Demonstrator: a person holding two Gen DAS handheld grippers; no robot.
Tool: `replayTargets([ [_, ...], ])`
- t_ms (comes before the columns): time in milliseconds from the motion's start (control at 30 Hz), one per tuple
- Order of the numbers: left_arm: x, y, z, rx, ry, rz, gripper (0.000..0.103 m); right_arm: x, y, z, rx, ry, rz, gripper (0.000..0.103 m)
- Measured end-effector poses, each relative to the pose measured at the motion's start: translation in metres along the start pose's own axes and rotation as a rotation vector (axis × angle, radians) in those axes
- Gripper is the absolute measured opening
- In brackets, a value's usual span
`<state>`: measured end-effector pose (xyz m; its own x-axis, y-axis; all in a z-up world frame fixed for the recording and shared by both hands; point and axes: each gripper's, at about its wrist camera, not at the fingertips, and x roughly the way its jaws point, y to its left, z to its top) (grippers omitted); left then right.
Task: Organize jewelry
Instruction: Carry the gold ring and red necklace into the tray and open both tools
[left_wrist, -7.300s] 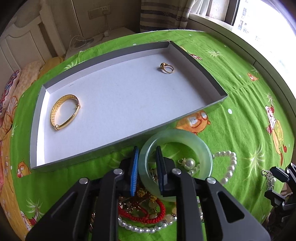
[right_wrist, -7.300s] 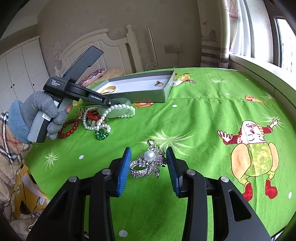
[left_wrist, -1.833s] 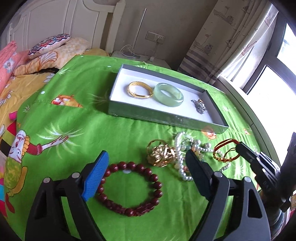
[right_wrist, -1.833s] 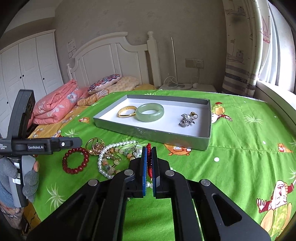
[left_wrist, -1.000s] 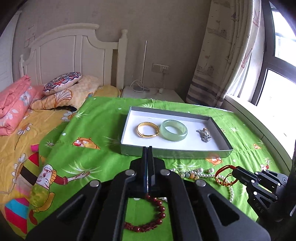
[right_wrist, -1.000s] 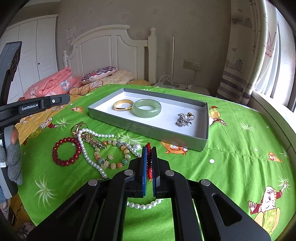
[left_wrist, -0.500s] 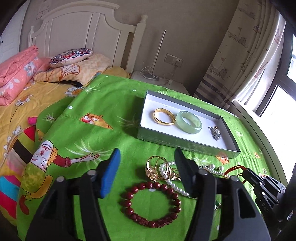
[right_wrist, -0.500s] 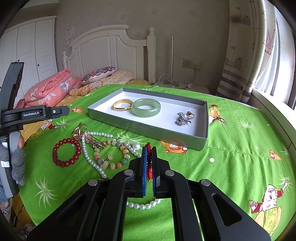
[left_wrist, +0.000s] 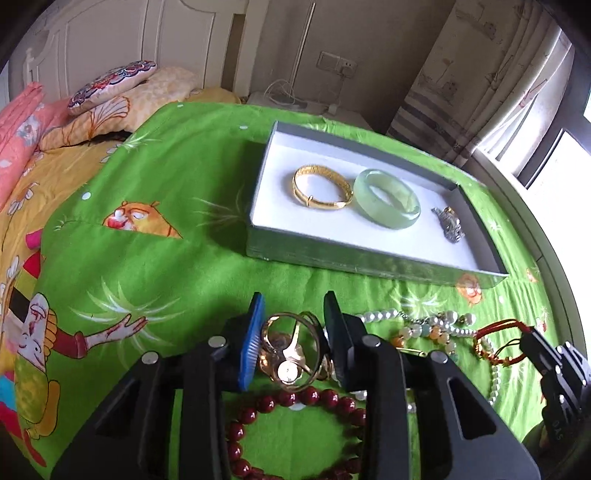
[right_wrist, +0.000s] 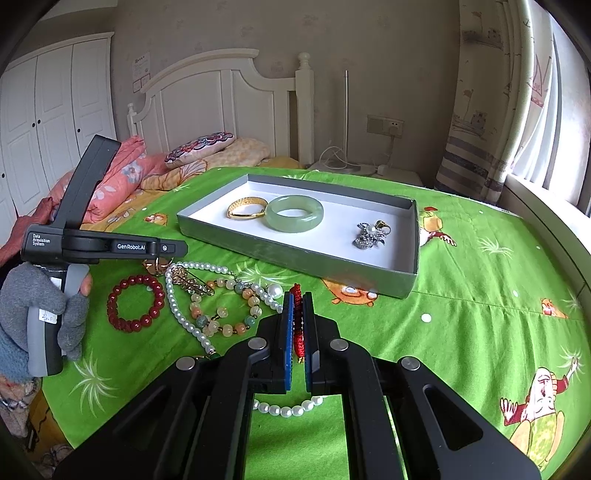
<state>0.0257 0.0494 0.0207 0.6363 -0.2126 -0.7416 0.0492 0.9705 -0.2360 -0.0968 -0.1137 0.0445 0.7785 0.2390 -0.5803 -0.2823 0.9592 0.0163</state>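
A grey tray (left_wrist: 369, 262) (right_wrist: 295, 254) on the green bedspread holds a gold bangle (left_wrist: 321, 186) (right_wrist: 246, 207), a jade bangle (left_wrist: 386, 198) (right_wrist: 294, 213) and a silver brooch (left_wrist: 448, 224) (right_wrist: 369, 234). My left gripper (left_wrist: 293, 326) (right_wrist: 173, 248) is open, its fingers on either side of a gold watch-bangle cluster (left_wrist: 291, 350). My right gripper (right_wrist: 296, 314) (left_wrist: 532, 338) is shut on a red cord bracelet (right_wrist: 296, 317) (left_wrist: 496, 341). A dark red bead bracelet (left_wrist: 295, 424) (right_wrist: 135, 302), a pearl necklace (right_wrist: 184, 310) and a coloured bead bracelet (right_wrist: 225, 310) lie in front of the tray.
Pillows (right_wrist: 199, 146) and a pink quilt (right_wrist: 122, 166) lie at the headboard end, left of the tray. A window ledge (right_wrist: 546, 214) runs along the right. The bedspread edge drops off at the near left (right_wrist: 55, 406).
My left gripper has come down and forward from above the bead bracelet, and its jaws now straddle the gold watch-bangle cluster, narrower than before. My right gripper stays shut on the red cord bracelet.
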Motion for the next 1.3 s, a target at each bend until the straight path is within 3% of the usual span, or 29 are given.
replayTargets([
  [100, -0.021, 0.002, 0.003, 0.011, -0.055, -0.003, 0.024, -0.001, 0.001, 0.000, -0.006, -0.007, 0.006, 0.005],
  [333, -0.057, -0.010, 0.016, 0.045, -0.115, -0.049, 0.024, -0.005, -0.003, 0.002, 0.027, -0.029, 0.060, 0.005],
  [600, -0.052, -0.048, 0.035, 0.108, -0.119, -0.076, 0.024, -0.006, -0.018, 0.016, 0.064, -0.054, 0.059, 0.005],
  [1067, 0.017, -0.107, 0.100, 0.099, -0.049, -0.167, 0.024, 0.039, -0.054, 0.068, 0.125, -0.068, 0.053, 0.005],
  [1300, 0.072, -0.147, 0.121, 0.134, -0.012, -0.141, 0.024, 0.081, -0.067, 0.071, 0.216, 0.000, 0.119, 0.005],
])
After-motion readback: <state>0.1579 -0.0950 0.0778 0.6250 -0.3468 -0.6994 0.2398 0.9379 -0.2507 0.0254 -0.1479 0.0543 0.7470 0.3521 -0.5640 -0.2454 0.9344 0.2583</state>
